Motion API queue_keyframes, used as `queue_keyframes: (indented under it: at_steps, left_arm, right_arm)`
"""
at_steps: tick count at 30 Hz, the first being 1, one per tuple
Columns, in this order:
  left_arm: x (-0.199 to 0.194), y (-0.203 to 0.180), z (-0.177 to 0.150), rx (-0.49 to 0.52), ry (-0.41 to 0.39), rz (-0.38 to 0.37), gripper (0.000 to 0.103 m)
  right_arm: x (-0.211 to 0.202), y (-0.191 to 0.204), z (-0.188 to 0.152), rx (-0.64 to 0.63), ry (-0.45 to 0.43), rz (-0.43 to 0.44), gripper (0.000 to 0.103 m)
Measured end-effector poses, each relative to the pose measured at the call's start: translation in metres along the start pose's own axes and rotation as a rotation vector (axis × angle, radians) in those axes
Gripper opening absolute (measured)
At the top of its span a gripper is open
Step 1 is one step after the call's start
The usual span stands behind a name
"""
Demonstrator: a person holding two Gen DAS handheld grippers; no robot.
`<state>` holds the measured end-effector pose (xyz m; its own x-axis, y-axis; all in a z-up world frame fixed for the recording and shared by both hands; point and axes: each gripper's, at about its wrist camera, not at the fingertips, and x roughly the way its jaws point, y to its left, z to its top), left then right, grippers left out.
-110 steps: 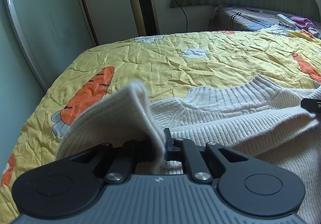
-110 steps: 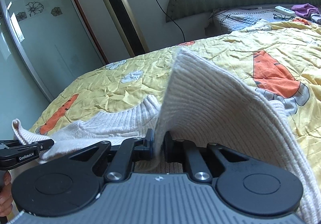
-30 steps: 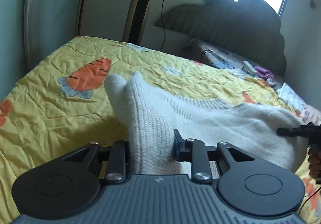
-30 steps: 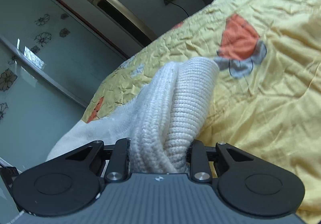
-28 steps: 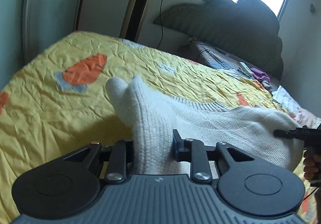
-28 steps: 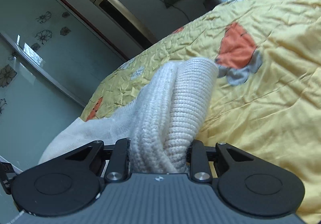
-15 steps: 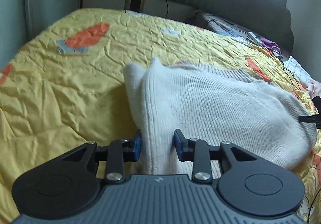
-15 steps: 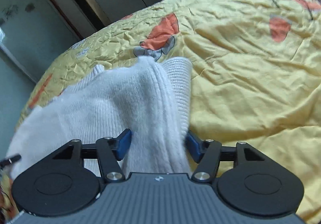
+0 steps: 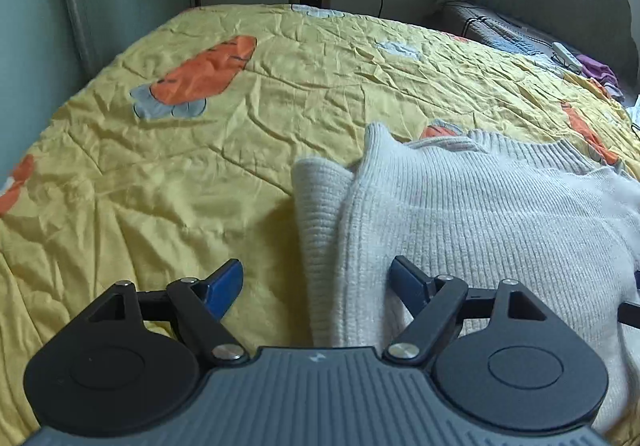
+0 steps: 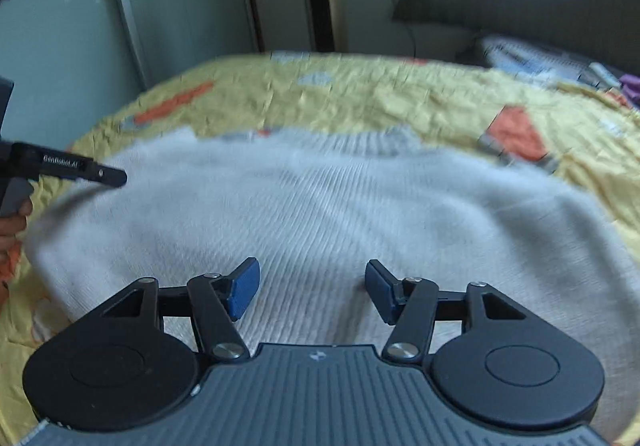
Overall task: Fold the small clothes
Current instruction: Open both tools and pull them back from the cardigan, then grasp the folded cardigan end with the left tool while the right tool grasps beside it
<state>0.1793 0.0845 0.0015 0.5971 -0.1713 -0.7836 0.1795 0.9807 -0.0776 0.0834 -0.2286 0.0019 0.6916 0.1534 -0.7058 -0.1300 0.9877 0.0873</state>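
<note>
Gaping, both tools (image 9: 316,282) (image 10: 312,290) just opened, jaws clear of sweater (image 9: 480,214).

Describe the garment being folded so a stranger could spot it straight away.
Start at the bed's yellow quilt printed with orange carrots. On its near right part lies the cream ribbed-knit sweater, folded over, ribbed collar at the far edge. It is the only pale, knitted thing on that bright printed cover.
</note>
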Motion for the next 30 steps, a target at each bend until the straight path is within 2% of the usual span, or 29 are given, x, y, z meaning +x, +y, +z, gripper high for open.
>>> queue_keyframes:
  at_steps: [4,7,9,11,16,22,26,30]
  left_arm:
    - [-0.004,0.002,0.009,0.004,-0.007,-0.024,0.080]
    - [0.002,0.001,0.020,0.002,0.016,-0.053,0.080]
    - [0.006,0.001,0.025,-0.012,0.025,-0.070,0.080]
    - [0.010,0.000,0.027,-0.012,0.031,-0.074,0.080]
    - [0.015,-0.006,0.027,0.026,0.036,-0.071,0.080]
    - [0.019,-0.007,0.031,0.036,0.045,-0.103,0.080]
    - [0.021,-0.007,0.034,0.052,0.049,-0.119,0.080]
    - [0.028,-0.005,0.039,0.046,0.074,-0.184,0.080]
  right_arm:
    - [-0.003,0.021,0.004,-0.001,-0.003,-0.073,0.071]
    - [-0.023,0.051,0.005,-0.039,-0.079,-0.021,0.071]
    - [-0.026,0.075,0.004,-0.071,-0.097,0.025,0.071]
    - [-0.026,0.098,0.003,-0.120,-0.106,0.035,0.072]
    - [-0.021,0.137,-0.003,-0.212,-0.097,0.007,0.073]
    - [-0.023,0.168,-0.015,-0.298,-0.086,0.035,0.082]
    - [-0.019,0.190,-0.021,-0.378,-0.083,0.028,0.082]
    - [-0.011,0.204,-0.027,-0.426,-0.061,0.027,0.082]
